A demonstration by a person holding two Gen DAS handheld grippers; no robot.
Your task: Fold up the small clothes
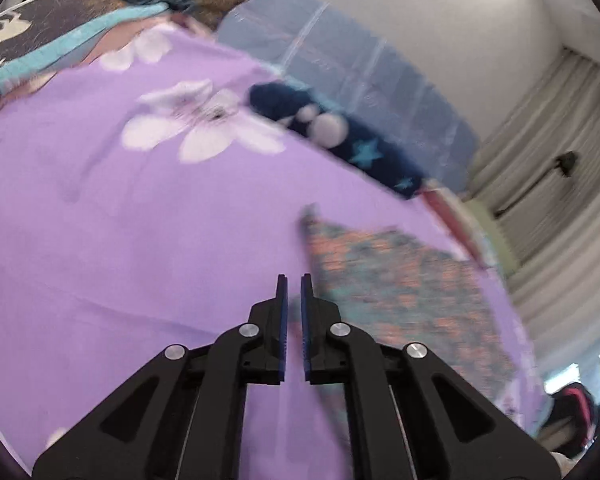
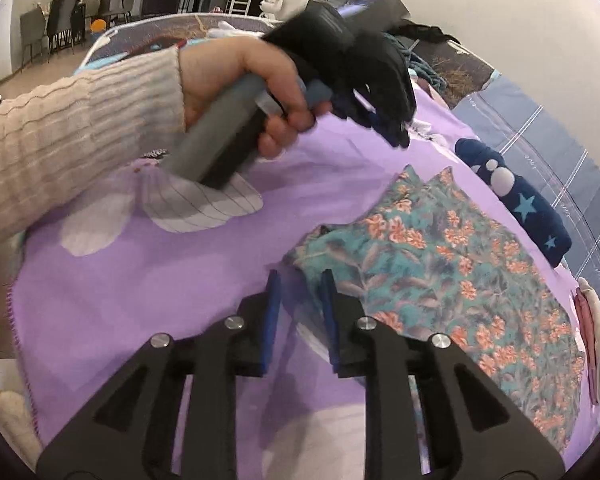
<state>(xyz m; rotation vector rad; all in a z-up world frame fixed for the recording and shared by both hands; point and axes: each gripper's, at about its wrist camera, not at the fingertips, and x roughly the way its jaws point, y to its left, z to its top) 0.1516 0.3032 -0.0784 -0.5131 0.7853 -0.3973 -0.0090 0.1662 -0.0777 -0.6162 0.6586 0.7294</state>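
Observation:
A small teal garment with orange flowers (image 2: 440, 264) lies flat on the purple flowered sheet (image 2: 140, 288); it also shows in the left wrist view (image 1: 400, 292). My right gripper (image 2: 300, 280) is open, its fingers straddling the garment's near left corner just above the sheet. My left gripper (image 1: 294, 284) has its jaws nearly closed with a thin gap and nothing between them, hovering above the sheet left of the garment. In the right wrist view the left gripper (image 2: 396, 136) is held by a hand, raised over the sheet.
A folded navy garment with stars (image 2: 516, 204) lies beyond the floral one, also visible in the left wrist view (image 1: 340, 136). A blue checked blanket (image 1: 360, 72) lies behind. Pink and white folded items (image 2: 592, 340) sit at the right edge. Curtains (image 1: 560, 184) hang at the right.

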